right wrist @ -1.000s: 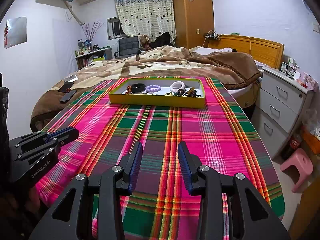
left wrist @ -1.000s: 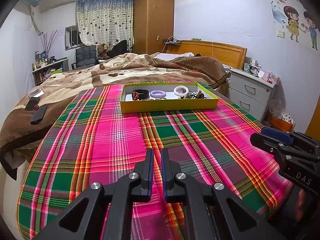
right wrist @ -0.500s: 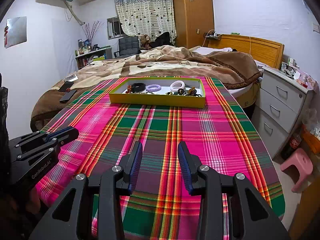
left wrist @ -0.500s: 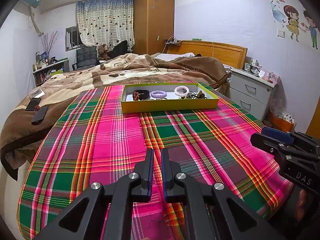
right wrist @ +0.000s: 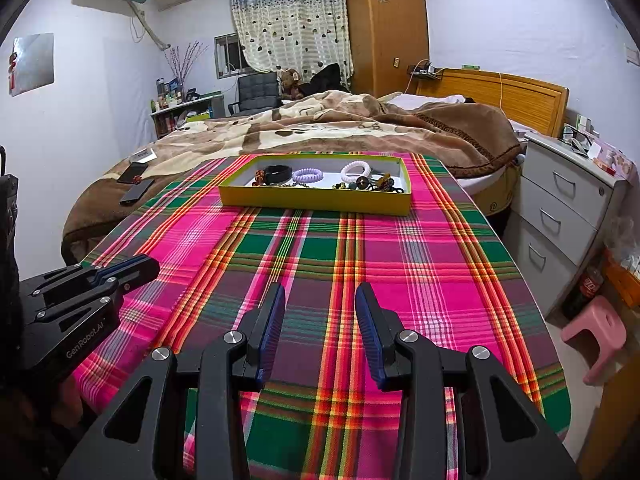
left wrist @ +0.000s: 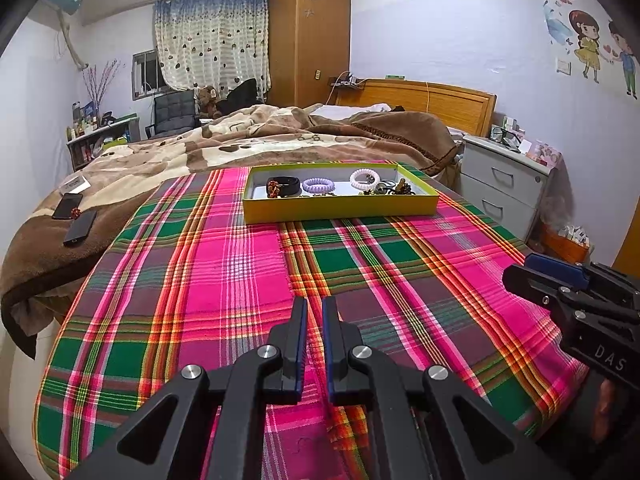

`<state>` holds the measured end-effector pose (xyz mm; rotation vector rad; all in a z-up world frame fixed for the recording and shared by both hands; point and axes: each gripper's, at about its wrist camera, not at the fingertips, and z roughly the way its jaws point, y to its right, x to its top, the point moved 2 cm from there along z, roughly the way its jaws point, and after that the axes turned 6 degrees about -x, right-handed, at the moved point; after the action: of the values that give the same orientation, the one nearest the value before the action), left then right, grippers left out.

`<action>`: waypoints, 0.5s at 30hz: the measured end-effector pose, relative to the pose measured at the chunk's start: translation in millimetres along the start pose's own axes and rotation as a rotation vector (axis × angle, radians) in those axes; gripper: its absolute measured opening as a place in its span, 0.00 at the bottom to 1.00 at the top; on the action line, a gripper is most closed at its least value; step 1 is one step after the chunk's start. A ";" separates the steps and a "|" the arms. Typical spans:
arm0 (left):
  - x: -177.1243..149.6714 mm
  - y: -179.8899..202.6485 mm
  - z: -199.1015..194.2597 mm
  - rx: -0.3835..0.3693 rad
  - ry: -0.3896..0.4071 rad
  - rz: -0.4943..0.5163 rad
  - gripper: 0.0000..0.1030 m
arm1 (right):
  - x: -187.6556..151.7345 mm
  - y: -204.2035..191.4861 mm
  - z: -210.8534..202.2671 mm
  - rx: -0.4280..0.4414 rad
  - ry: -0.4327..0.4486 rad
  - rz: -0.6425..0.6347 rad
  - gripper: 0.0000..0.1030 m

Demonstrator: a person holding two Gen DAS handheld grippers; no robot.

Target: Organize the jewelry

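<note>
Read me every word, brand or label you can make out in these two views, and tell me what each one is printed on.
"GenRobot.AI": side of the left gripper, seen from the right wrist view.
"DAS": side of the right gripper, seen from the left wrist view; more letters may be cut off.
Red bottle label beside the pink stool: too small to read.
Nightstand items: too blurred to read.

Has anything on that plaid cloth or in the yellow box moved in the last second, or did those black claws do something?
Nothing visibly changed. The left gripper stays nearly closed and empty, the right gripper stays open and empty, both hovering over the pink and green plaid cloth. The shallow yellow tray and its hair ties and trinkets lie as before.
</note>
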<state>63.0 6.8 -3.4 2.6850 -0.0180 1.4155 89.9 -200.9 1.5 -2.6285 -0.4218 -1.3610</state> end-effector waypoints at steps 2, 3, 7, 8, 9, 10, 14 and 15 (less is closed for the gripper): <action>0.0 -0.1 -0.6 0.000 0.003 0.002 0.06 | 0.0 0.0 -0.2 -0.001 0.001 -0.001 0.36; -0.1 1.1 -1.0 0.000 0.003 0.003 0.06 | 0.1 0.1 0.0 -0.001 0.000 -0.001 0.36; -0.4 4.8 -1.9 0.007 0.009 0.021 0.06 | -0.1 0.0 -0.3 -0.001 0.001 -0.001 0.36; -0.3 6.3 -2.0 0.008 0.009 0.023 0.06 | 0.0 0.1 -0.1 0.000 0.001 -0.001 0.36; -0.6 6.2 -2.0 0.010 0.010 0.024 0.06 | 0.1 0.1 0.0 0.000 0.001 -0.001 0.36; -0.7 7.1 -2.3 0.011 0.010 0.025 0.06 | -0.1 0.1 -0.3 -0.001 0.001 -0.001 0.36; -0.9 6.5 -2.9 0.020 0.016 0.021 0.06 | 0.1 0.2 -0.1 -0.001 0.001 0.000 0.36; -0.6 6.3 -2.9 0.020 0.016 0.020 0.06 | 0.1 0.1 0.0 0.000 0.000 0.000 0.36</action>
<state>59.9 0.8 -1.7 2.6971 -0.0289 1.4503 90.0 -200.9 1.6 -2.6289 -0.4214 -1.3612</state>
